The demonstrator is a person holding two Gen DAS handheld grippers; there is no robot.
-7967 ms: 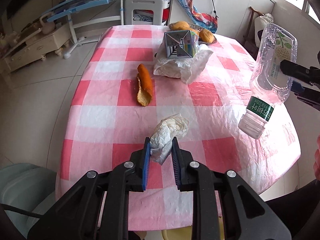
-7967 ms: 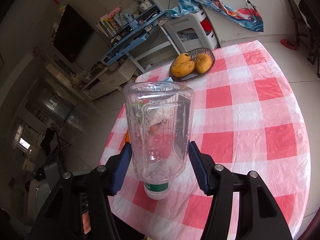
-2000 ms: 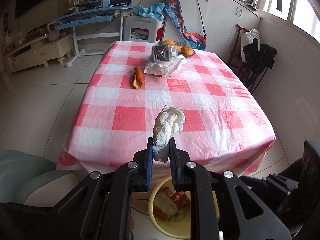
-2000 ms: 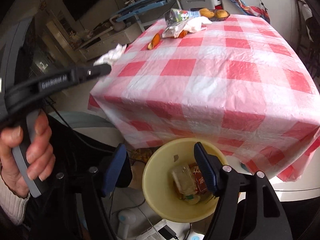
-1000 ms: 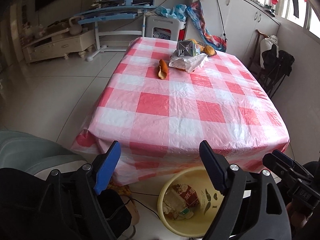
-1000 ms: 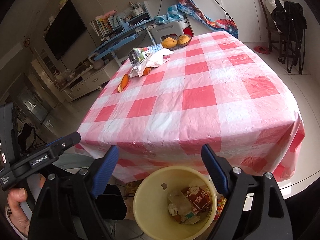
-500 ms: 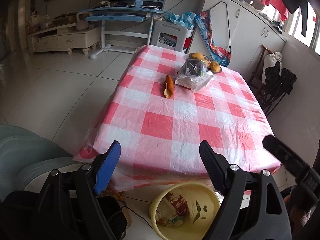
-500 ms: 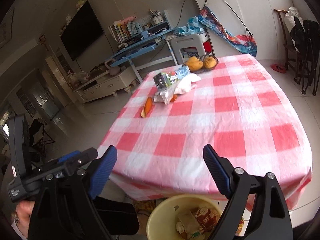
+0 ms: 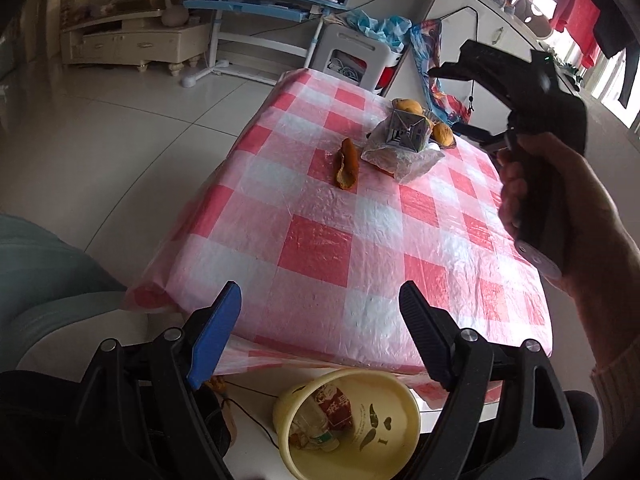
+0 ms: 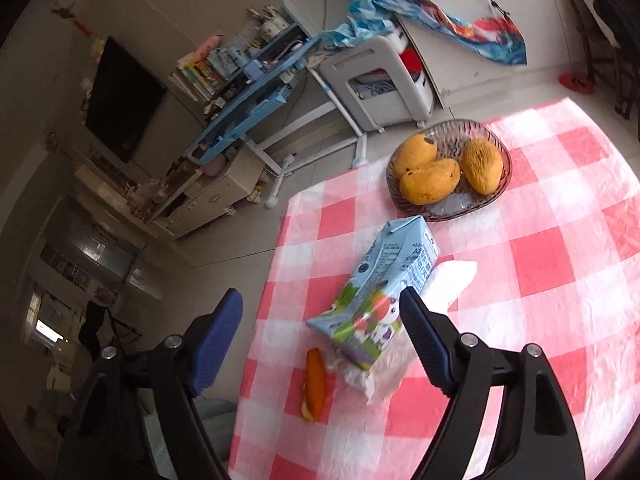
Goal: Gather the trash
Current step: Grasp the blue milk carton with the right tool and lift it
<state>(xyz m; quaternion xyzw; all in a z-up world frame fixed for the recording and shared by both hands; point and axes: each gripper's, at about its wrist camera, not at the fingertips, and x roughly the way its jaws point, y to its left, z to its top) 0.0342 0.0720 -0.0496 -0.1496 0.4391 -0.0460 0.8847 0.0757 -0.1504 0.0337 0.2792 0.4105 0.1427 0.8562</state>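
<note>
Nearest, at six o'clock in the left wrist view: left gripper (image 9: 318,292), blue-padded jaws wide apart, nothing between them, hanging over the near table edge. Just below it, on the floor, a pale yellow round plastic bin (image 9: 416,420), already holding a clear plastic bottle (image 9: 316,428) and a red printed carton (image 9: 336,404).

Further out, a pink-and-white checked plastic tablecloth (image 9: 320,248), bare across its near half. At three o'clock, a hand (image 9: 580,220) carrying the right gripper out over the table.

From the right wrist view: right gripper (image 10: 320,296), jaws apart and just been closing a little, clamped on nothing; pads clear of everything below.

Left to collect, all grouped toward twelve o'clock of the table:
- Curled orange strip of fruit peel (image 10: 314,380), at seven o'clock of the carton, just beside the wrapper. Probably light, soft and limp; best pinched across its width at the middle.
- Crumpled white thin plastic wrapper (image 10: 376,376), lying under the carton. Likely slippery film; best gripped on a bunched fold, not a flat sheet.
- Light blue cartoon-printed drink carton (image 10: 384,280), lying tilted on the wrapper. Probably empty and light, with thin card walls that dent; best taken across the two broad faces near mid-length, with a gentle squeeze.

Beyond, at one o'clock of the carton and close to it: a shallow clear glass dish (image 10: 500,184) with three yellow mangoes (image 10: 430,182). Not trash by the look of it; fragile, so worth a wide berth.
</note>
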